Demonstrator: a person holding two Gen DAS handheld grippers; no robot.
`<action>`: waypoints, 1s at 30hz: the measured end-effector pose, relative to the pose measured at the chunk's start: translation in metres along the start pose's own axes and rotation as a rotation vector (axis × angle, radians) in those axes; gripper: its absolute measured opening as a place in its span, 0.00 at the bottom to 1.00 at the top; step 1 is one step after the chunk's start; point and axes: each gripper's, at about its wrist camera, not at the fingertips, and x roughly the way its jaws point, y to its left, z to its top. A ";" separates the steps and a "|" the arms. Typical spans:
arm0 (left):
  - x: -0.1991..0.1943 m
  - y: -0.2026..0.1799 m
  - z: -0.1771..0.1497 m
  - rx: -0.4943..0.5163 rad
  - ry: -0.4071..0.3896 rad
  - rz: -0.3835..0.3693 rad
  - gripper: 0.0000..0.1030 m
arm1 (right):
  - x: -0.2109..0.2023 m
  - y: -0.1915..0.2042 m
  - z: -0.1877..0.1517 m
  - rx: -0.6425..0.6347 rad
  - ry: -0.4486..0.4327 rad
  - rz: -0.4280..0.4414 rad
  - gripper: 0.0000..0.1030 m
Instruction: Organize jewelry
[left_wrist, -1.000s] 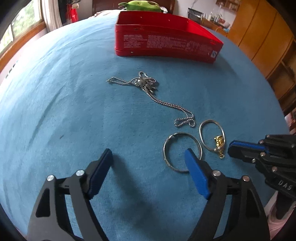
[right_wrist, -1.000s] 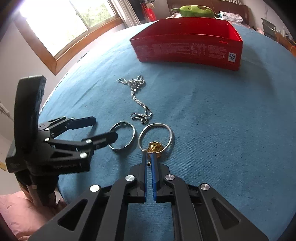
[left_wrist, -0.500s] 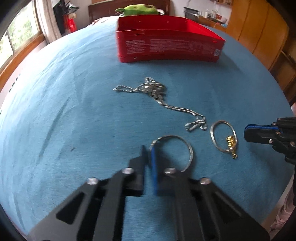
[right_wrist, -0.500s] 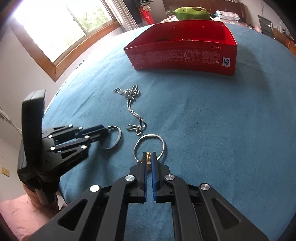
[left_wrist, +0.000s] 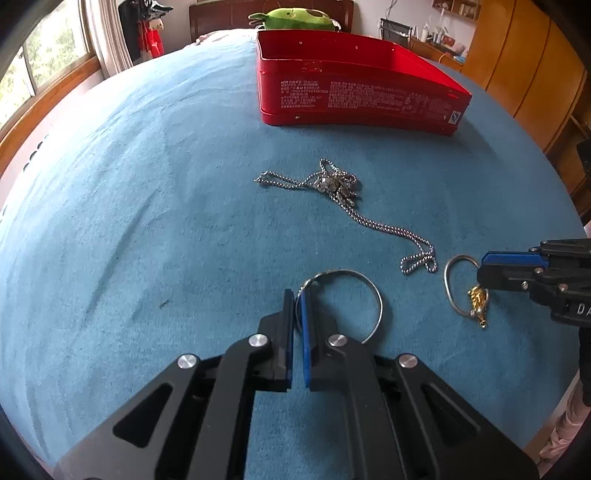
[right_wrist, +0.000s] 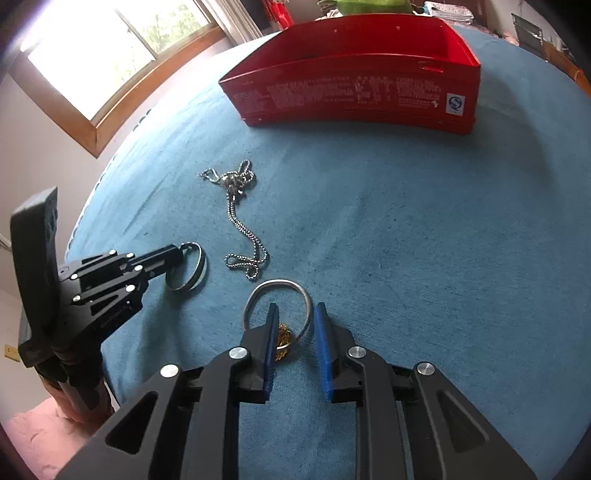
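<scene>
A plain silver ring (left_wrist: 371, 288) lies on the blue cloth, and my left gripper (left_wrist: 297, 295) is shut on its left rim. From the right wrist view, that gripper (right_wrist: 179, 254) pinches the ring (right_wrist: 199, 267) at its near edge. A second silver ring (right_wrist: 280, 285) with a gold charm (right_wrist: 284, 338) sits between the fingers of my right gripper (right_wrist: 296, 308), whose jaws are opening and whose pads do not press on it. A silver bead chain (left_wrist: 369, 221) lies loose beyond both rings. A red tin (left_wrist: 354, 99) stands open at the far side.
The blue cloth (left_wrist: 147, 221) covers a round-looking table; its near edge runs close below both grippers. A green plush toy (left_wrist: 295, 18) lies behind the tin. A window (right_wrist: 110, 48) is at left, wooden cabinets (left_wrist: 524, 62) at right.
My left gripper went from wide open to shut on the plain ring's rim. My right gripper moved forward over the charm ring, and its jaws have parted.
</scene>
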 end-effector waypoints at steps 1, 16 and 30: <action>0.001 0.000 0.001 -0.001 -0.001 0.001 0.02 | 0.001 -0.001 0.001 0.002 0.001 0.004 0.20; -0.006 0.009 -0.004 -0.033 -0.015 -0.046 0.01 | -0.026 -0.002 -0.001 -0.008 -0.074 0.051 0.02; -0.002 0.006 0.000 -0.028 -0.014 -0.070 0.01 | -0.017 -0.020 -0.005 0.035 -0.025 -0.018 0.06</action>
